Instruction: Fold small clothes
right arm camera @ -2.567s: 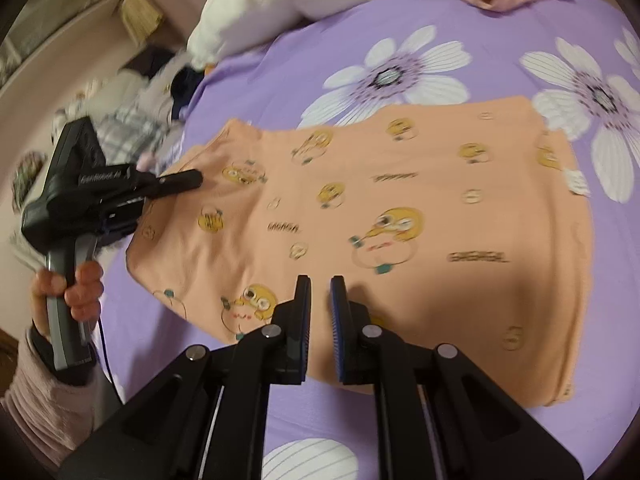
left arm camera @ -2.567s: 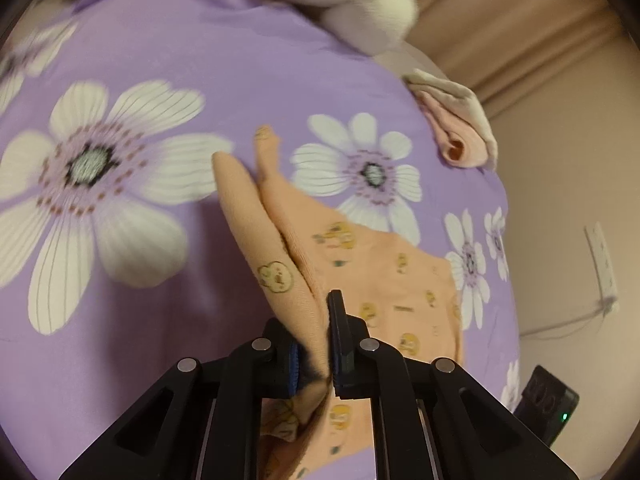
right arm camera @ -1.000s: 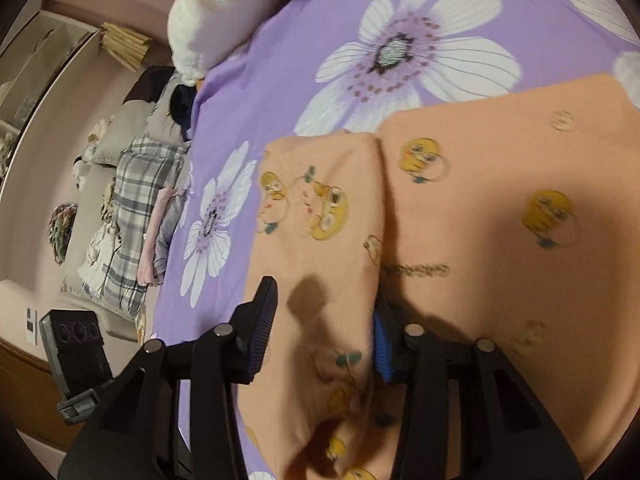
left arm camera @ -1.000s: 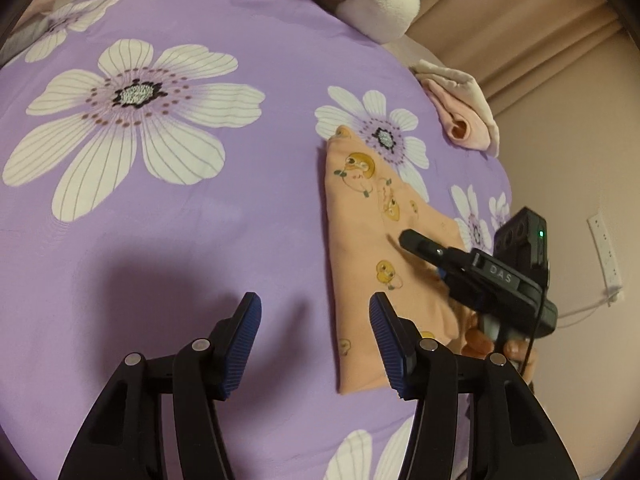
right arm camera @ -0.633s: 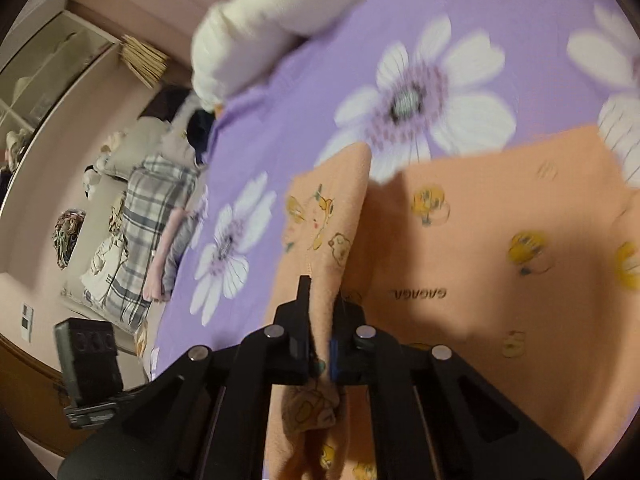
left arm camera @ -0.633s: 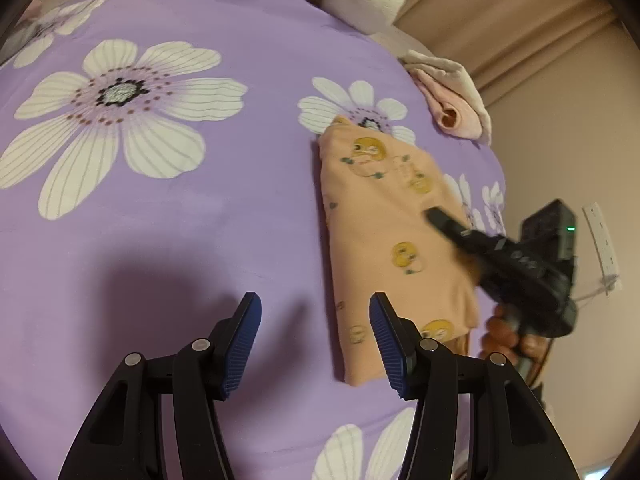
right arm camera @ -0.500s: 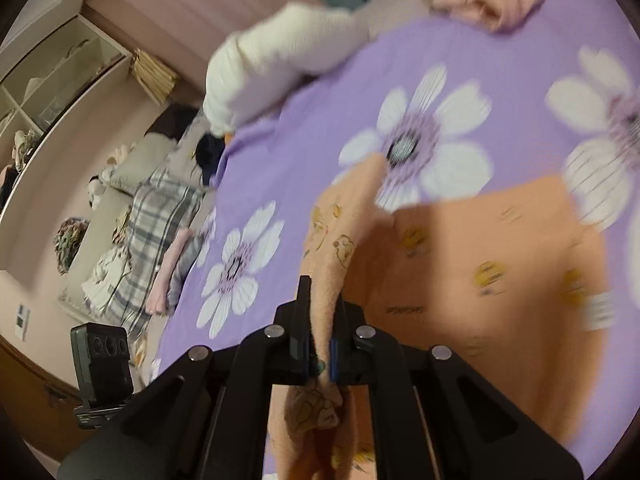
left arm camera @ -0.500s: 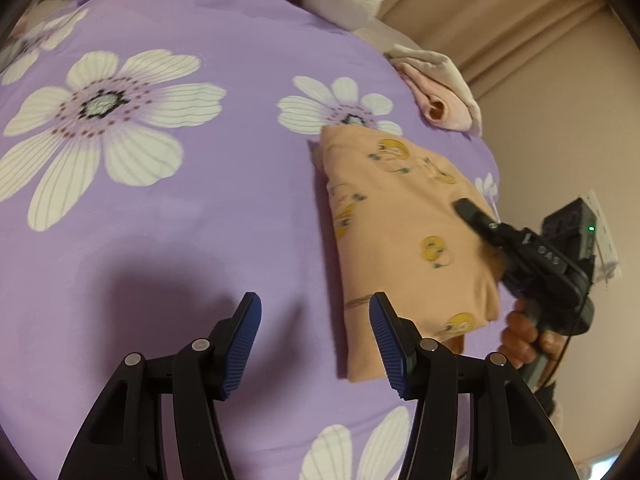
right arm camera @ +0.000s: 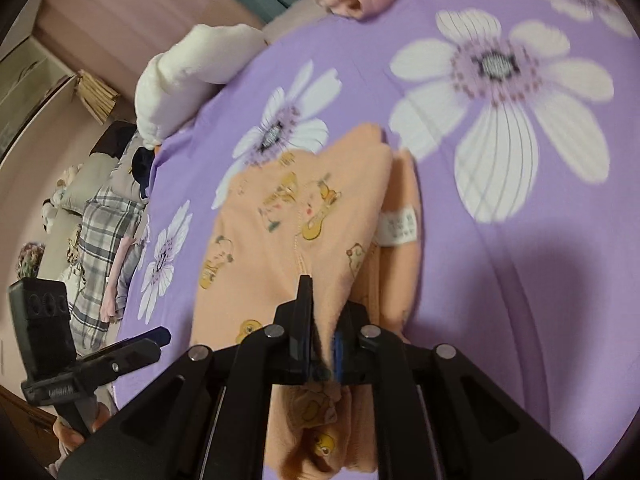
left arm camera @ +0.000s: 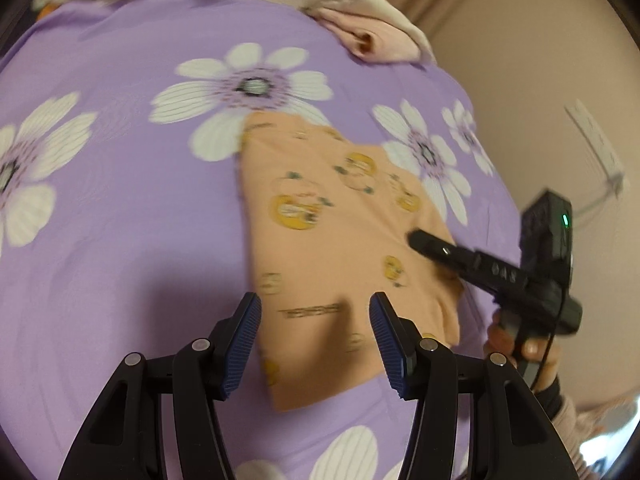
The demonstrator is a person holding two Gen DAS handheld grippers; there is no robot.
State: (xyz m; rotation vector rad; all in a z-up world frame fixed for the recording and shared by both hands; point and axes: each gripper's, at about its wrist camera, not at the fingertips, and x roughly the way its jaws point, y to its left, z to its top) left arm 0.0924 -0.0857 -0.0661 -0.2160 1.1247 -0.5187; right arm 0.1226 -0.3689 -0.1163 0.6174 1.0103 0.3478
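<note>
An orange garment [left arm camera: 312, 264] with yellow cartoon prints lies folded on the purple flowered bedsheet [left arm camera: 120, 220]. My left gripper [left arm camera: 316, 332] hovers open above its near edge, nothing between its pads. My right gripper [right arm camera: 324, 320] pinches a lifted fold of the orange garment [right arm camera: 280, 232]; its jaws are just opening, with the cloth still pressed between the pads. A white label [right arm camera: 398, 226] shows on the layer underneath. In the left wrist view the right gripper [left arm camera: 416, 238] reaches over the garment's right side. The left gripper [right arm camera: 160, 336] appears at the lower left of the right wrist view.
A pink garment [left arm camera: 372, 36] lies crumpled at the bed's far edge, beside a white pillow [right arm camera: 192, 68]. Folded plaid clothes [right arm camera: 100, 232] sit off the bed's left side. A wall with a socket [left arm camera: 596, 140] stands close on the right.
My right gripper went from open over the garment to shut on a fold and carried it across, so the garment lies narrower. My left gripper, still open, swung over the garment's near edge.
</note>
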